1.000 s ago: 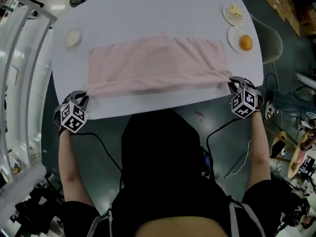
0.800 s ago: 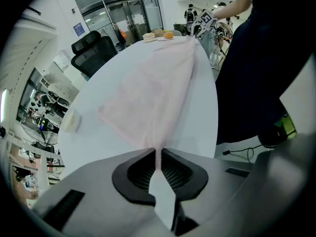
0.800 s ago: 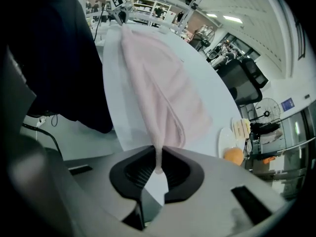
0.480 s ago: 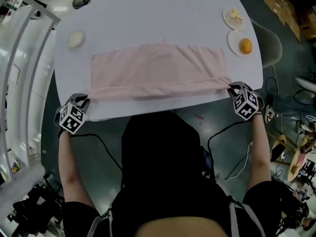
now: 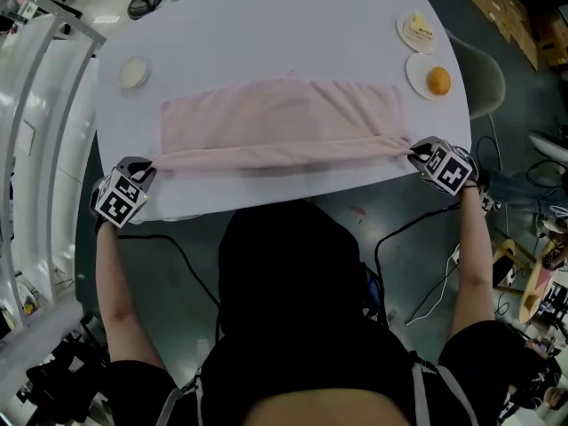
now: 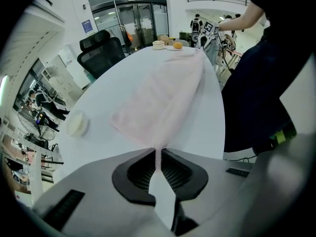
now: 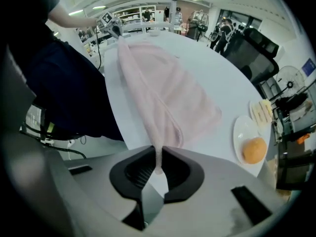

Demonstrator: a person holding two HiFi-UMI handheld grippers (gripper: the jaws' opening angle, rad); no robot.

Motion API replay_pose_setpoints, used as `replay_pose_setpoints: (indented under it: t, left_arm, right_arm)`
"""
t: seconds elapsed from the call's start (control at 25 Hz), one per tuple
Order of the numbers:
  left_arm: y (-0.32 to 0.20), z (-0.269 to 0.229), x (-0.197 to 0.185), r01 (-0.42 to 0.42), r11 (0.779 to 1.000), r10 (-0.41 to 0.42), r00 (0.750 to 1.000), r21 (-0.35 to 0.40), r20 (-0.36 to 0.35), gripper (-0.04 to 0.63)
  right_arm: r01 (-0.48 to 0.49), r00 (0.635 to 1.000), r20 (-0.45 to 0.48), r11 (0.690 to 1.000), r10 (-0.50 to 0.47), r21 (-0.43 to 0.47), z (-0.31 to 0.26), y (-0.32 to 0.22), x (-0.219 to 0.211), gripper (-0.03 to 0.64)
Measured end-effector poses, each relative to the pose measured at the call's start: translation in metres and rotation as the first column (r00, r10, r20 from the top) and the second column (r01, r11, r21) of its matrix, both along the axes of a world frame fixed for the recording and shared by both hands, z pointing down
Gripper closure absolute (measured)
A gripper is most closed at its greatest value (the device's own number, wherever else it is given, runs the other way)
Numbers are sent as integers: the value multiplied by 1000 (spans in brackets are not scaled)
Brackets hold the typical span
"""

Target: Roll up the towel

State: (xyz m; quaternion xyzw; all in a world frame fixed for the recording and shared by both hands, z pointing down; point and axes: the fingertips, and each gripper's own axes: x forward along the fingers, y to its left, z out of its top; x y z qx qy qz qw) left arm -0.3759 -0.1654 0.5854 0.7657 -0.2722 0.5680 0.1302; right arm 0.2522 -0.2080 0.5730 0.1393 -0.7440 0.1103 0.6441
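Since a second ago, the left gripper has been drawn slightly outward toward 9 o'clock, its fingers kept closed tight on the near-left corner of the pink towel. The towel's folded near edge is now pulled straighter across the white tabletop. At 3 o'clock the right gripper has been rolled, its fingers pinched shut on the near-right corner. The tabletop's 6 o'clock rim is hidden by the person's dark hood, and the food on the far plate cannot be identified.

soft cloth towel, smooth matt table
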Motion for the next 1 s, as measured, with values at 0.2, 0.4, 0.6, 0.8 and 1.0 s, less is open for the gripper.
replay_pose_setpoints:
  t: [0.2, 0.4, 0.6, 0.8, 1.0]
  left_arm:
    - [-21, 0, -3, 0, 1000, 0, 1000, -17, 15, 560]
    - [-43, -1, -6, 17, 1000, -17, 1000, -7, 23, 560]
    - [-60, 12, -6, 35, 999, -34, 999, -18, 39, 560]
    - [-73, 25, -8, 54, 998, -52, 995, -30, 80, 560]
    - [-75, 41, -7, 17, 998, -10, 995, -67, 100, 560]
  right_arm:
    - [-40, 999, 27, 996, 43, -83, 0, -20, -3, 580]
    - [-81, 995, 50, 995, 84, -59, -5, -49, -5, 580]
    - [-146, 988, 52, 989, 148, -33, 5, -74, -4, 580]
    - [-147, 989, 19, 989, 147, 3, 19, -95, -6, 580]
    - [-125, 992, -9, 992, 125, 1, 33, -101, -6, 580]
